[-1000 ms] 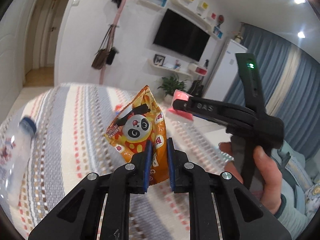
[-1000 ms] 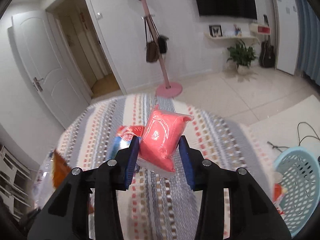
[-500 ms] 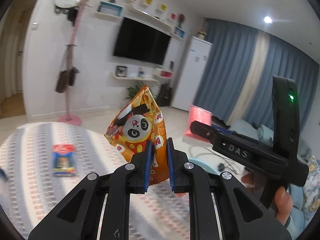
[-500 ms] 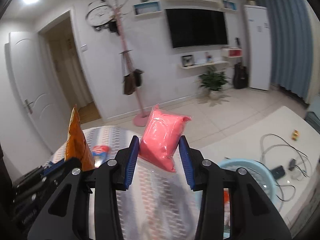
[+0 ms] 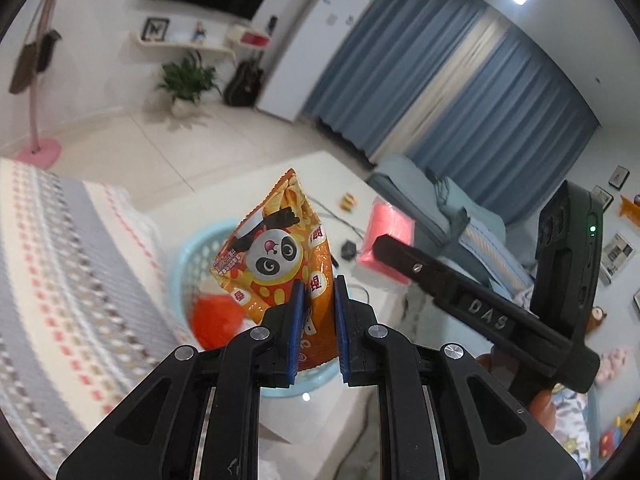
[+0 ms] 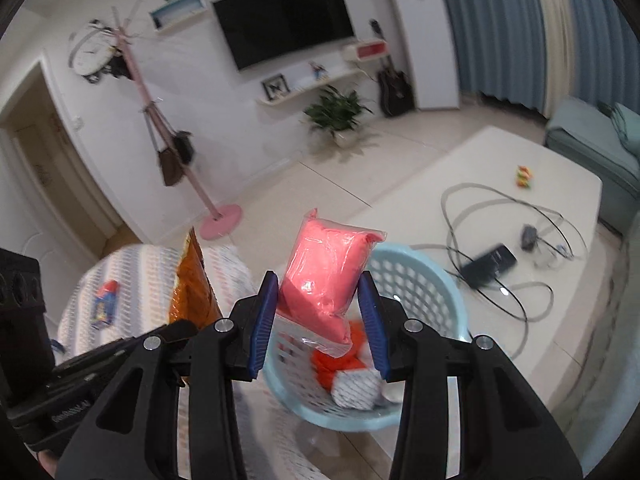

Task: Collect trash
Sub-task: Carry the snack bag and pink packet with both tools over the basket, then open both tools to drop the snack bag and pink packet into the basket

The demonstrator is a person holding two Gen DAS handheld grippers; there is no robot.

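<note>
My left gripper [image 5: 318, 308] is shut on an orange snack bag with a panda print [image 5: 280, 256], held upright above a light blue plastic basket [image 5: 180, 264]. My right gripper [image 6: 318, 304] is shut on a pink packet in clear wrap [image 6: 324, 276], also over the basket [image 6: 424, 284]. Red and white wrappers [image 6: 352, 376] lie inside the basket. In the left wrist view the right gripper [image 5: 384, 246] shows at the right with the pink packet [image 5: 390, 232]. The snack bag [image 6: 196, 292] appears at the left of the right wrist view.
A striped cloth surface [image 5: 52, 264] lies left of the basket, with a small blue and red packet [image 6: 105, 304] on it. A white low table [image 6: 480, 184] carries cables, a dark device [image 6: 488, 264] and a small toy. A blue-grey sofa [image 5: 436, 204] stands behind.
Both grippers swung right, away from the striped cloth, and now hang over the light blue basket. Each keeps its hold: snack bag in the left, pink packet in the right.
</note>
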